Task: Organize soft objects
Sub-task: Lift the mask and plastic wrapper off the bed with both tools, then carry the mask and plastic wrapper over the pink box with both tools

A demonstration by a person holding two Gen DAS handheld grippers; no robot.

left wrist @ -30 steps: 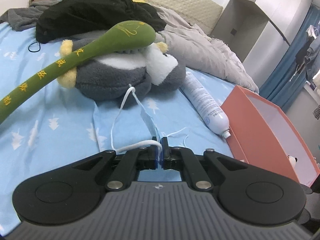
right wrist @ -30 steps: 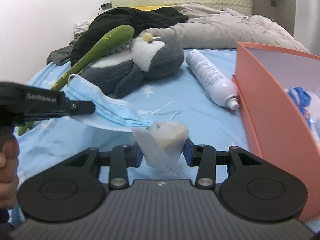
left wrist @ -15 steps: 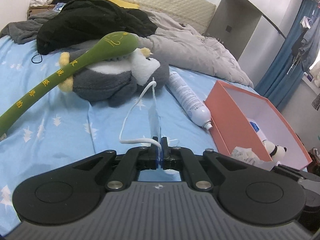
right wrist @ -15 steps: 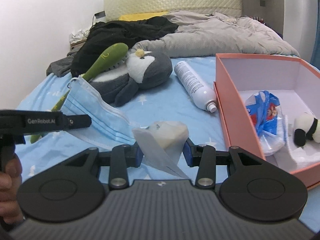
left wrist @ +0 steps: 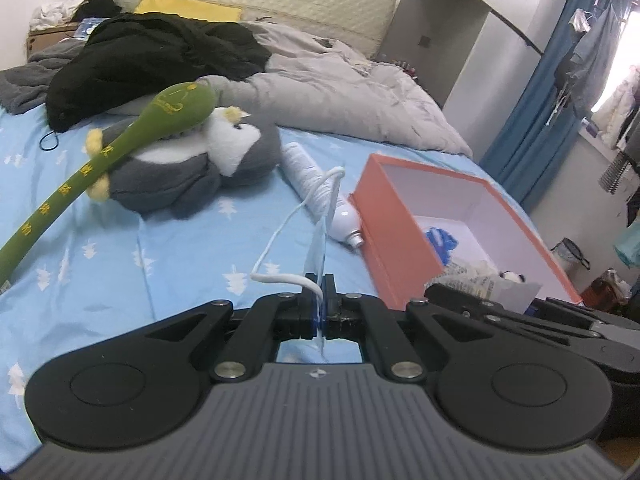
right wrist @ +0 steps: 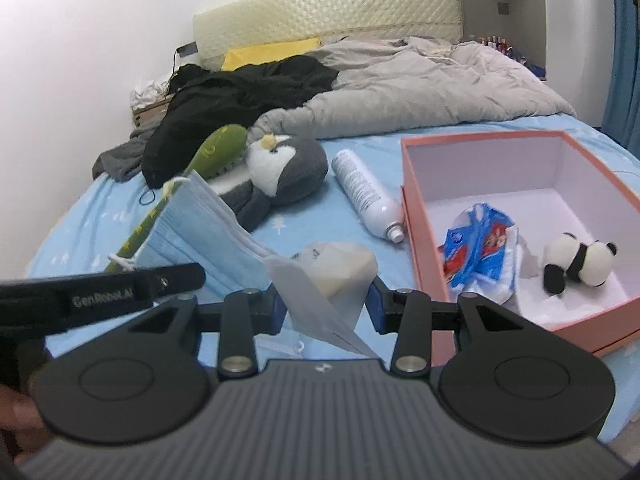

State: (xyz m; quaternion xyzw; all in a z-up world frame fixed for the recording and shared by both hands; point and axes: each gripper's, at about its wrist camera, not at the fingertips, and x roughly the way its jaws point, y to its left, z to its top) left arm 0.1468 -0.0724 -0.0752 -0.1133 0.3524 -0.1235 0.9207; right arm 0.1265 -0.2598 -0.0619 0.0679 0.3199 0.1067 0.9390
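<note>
My left gripper (left wrist: 319, 307) is shut on a blue face mask (left wrist: 318, 248), seen edge-on with its white ear loop curling up; in the right wrist view the mask (right wrist: 188, 232) hangs broad above the bed from the left gripper's arm. My right gripper (right wrist: 326, 304) is shut on a pale, soft packet in a clear wrapper (right wrist: 336, 272). An orange box (right wrist: 416, 248) stands to the right, holding a small panda plush (right wrist: 580, 266) and a blue snack pack (right wrist: 480, 240). A grey penguin plush (right wrist: 288, 168) and a green plush stick (left wrist: 120, 148) lie further back.
A white spray bottle (right wrist: 364, 192) lies between the penguin and the box. Black clothing (right wrist: 240, 96) and a grey duvet (right wrist: 420, 84) pile up near the headboard. The blue sheet (left wrist: 160, 264) shows in front. Blue curtains (left wrist: 532, 120) hang right. A hand (right wrist: 16, 420) holds the left gripper.
Both grippers have risen with their loads and shifted toward the orange box, whose inside now shows fully. The mask has lifted off the sheet and hangs free.
</note>
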